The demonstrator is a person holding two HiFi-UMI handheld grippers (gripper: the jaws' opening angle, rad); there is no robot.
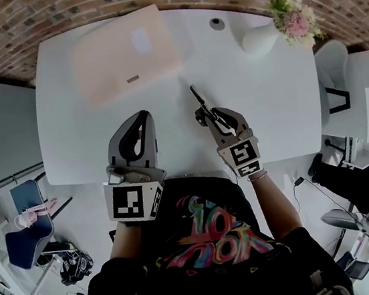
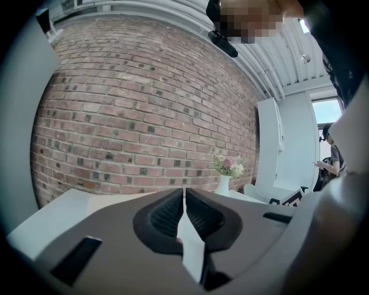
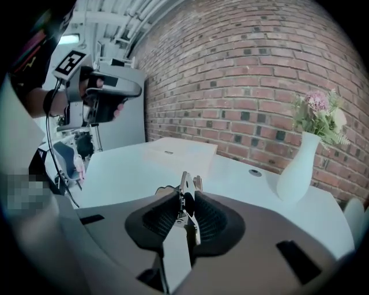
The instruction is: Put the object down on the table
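Observation:
A slim metal tool [image 1: 199,99], like small pliers with dark handles, pokes forward out of my right gripper [image 1: 208,114] over the middle of the white table [image 1: 274,108]. In the right gripper view the tool [image 3: 185,183] sits upright between the ribbed pads, and the right gripper [image 3: 185,200] is shut on it. Whether its tip touches the table I cannot tell. My left gripper [image 1: 143,117] is held up over the table's near edge, left of the right one. In its own view the left gripper [image 2: 184,195] has its tips together with nothing between them.
A pale pink flat box [image 1: 125,53] lies at the table's far left. A white vase [image 1: 258,38] with flowers [image 1: 292,20] stands at the far right, next to a small round grommet [image 1: 217,23]. A brick wall runs behind. Chairs [image 1: 334,83] stand to the right.

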